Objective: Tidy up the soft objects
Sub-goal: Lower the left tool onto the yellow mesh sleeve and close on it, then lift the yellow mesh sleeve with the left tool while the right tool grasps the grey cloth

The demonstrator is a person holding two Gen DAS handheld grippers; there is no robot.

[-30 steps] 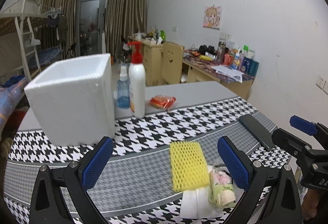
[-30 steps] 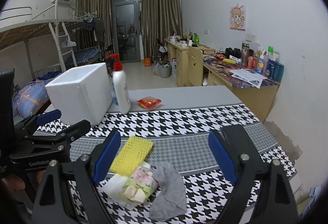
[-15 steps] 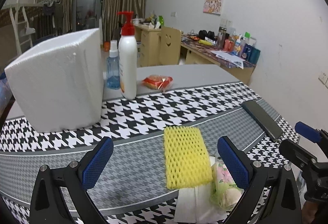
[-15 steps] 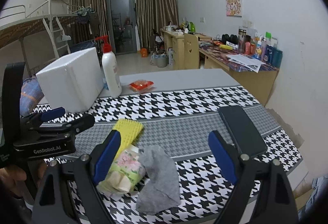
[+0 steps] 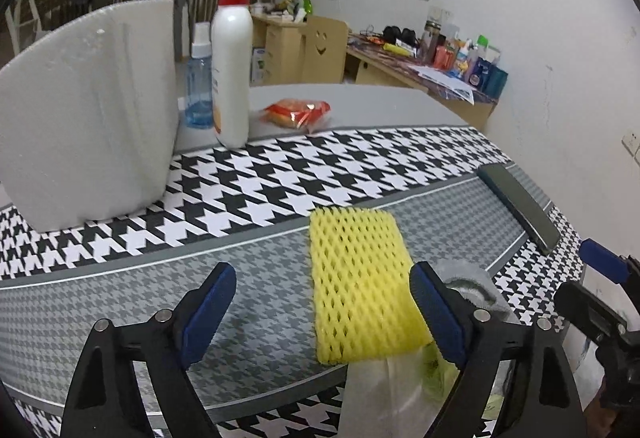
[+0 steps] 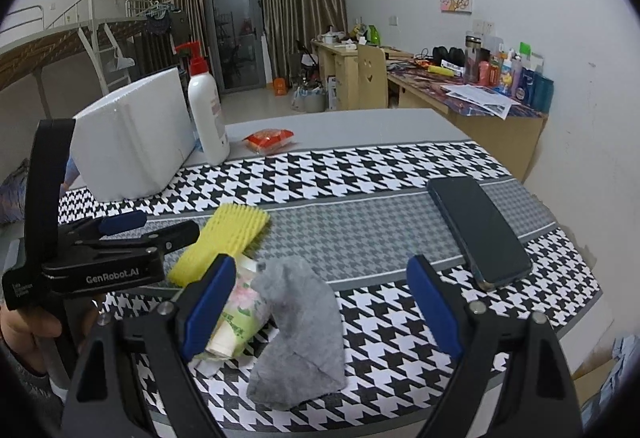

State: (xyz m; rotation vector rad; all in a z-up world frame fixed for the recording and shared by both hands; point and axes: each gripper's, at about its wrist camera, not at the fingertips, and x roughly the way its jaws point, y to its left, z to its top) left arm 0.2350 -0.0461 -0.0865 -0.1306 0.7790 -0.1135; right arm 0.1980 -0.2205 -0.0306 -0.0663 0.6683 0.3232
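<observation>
Yellow foam-mesh sleeve (image 5: 360,286) sits between my left tongs (image 5: 322,312), which are closing; right tongs (image 6: 320,308) wide, empty; nothing sorted yet, I judge.

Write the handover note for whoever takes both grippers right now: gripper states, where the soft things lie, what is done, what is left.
Left gripper: holds nothing, jaws closing, yellow foam net partly between them, not yet gripped.
Right gripper: open, empty, over the grey cloth.
Soft things lie bunched at the near edge of the table: foam net, tissue pack, grey cloth, white tissue sheet underneath.
White foam box stands at the far left; its inside is hidden.
Done: no soft thing lifted yet.
Left: pick up each one and put it away, likely in the box.
</observation>
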